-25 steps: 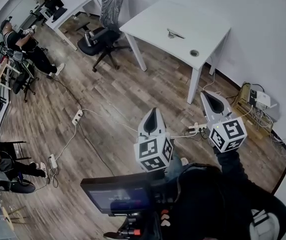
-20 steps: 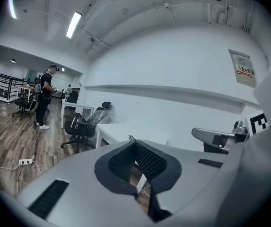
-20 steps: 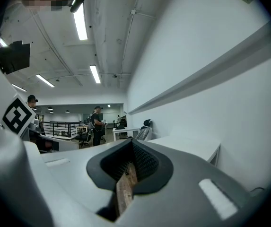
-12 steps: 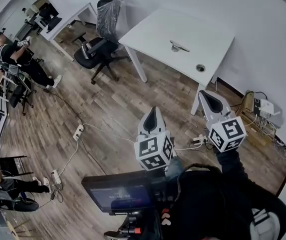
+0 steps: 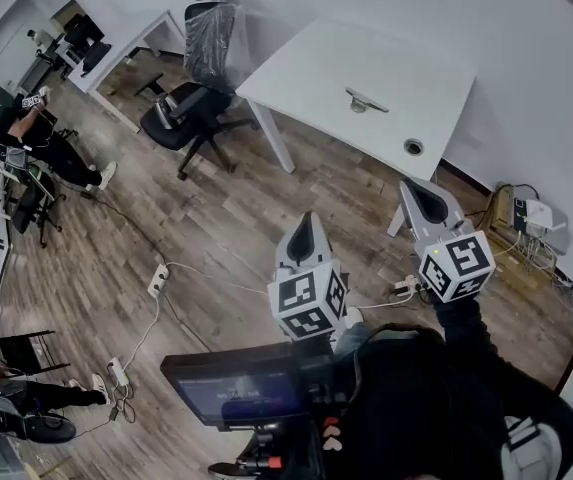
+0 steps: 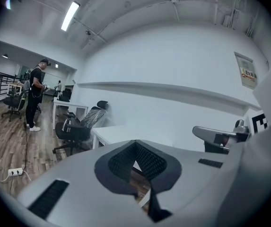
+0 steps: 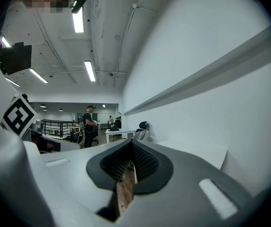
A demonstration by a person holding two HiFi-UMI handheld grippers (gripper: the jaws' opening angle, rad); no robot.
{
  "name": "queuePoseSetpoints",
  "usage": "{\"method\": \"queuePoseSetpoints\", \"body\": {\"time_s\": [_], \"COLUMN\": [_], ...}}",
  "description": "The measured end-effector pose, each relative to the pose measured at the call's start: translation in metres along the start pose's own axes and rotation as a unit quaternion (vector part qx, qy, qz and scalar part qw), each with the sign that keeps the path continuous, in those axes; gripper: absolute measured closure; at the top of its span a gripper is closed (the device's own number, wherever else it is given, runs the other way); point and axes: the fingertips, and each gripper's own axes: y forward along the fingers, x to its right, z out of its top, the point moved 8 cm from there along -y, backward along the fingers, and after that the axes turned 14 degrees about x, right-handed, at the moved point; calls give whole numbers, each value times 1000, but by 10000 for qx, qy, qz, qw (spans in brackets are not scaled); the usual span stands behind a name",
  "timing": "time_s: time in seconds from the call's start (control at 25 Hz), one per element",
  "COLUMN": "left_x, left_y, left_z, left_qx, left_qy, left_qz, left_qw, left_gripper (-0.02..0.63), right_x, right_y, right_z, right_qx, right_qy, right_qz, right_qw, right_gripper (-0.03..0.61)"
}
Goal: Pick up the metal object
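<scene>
The metal object [image 5: 366, 100], a small silvery piece, lies on the white table [image 5: 306, 63] at the far side of the room. My left gripper [image 5: 306, 219] and right gripper [image 5: 413, 186] are held out side by side over the wooden floor, well short of the table. Both point toward it and are shut with nothing between the jaws. The left gripper view shows its own shut jaws [image 6: 135, 142] with the table's edge [image 6: 108, 132] just beyond. In the right gripper view the jaws [image 7: 132, 141] are shut too. Neither gripper view shows the object.
A black office chair [image 5: 191, 108] stands left of the table, with another white desk [image 5: 116, 38] behind it. A person [image 5: 16, 128] stands at the far left. Power strips and cables [image 5: 156, 280] lie on the floor. Boxes and wiring [image 5: 528, 218] sit by the right wall.
In the head view the table and the metal object have slid lower and closer. Both grippers have been carried forward toward the table and stay shut.
</scene>
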Motion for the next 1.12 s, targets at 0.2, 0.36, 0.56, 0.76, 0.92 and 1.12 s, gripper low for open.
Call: {"method": "queuePoseSetpoints", "body": {"time_s": [0.2, 0.36, 0.56, 0.76, 0.92, 1.12], "left_x": [-16, -24, -38, -51, -63, -92], "left_y": [10, 19, 32, 62, 94, 134], "left_z": [-5, -5, -10, -9, 2, 6], "left_qx": [-84, -82, -92, -153, -130, -146], "left_qy": [-101, -172, -259, -205, -112, -159], "left_qz": [-16, -11, 88, 170, 223, 452], "left_qw": [9999, 9998, 9996, 9995, 9996, 9987], "left_gripper": [624, 624, 624, 624, 624, 624], "right_x": [-6, -2, -1, 10, 23, 31], "right_y": [8, 15, 37, 72, 109, 168], "right_z": [-9, -11, -16, -26, -31, -44], "right_qx": [-99, -184, -121, -121, -125, -246], "right_qy": [-3, -77, -86, -9, 16, -5], "right_qz": [-67, -131, -91, 22, 63, 323], "right_qw": [9999, 9997, 9998, 9999, 9999, 9992], "right_gripper": [577, 577, 577, 577, 577, 577]}}
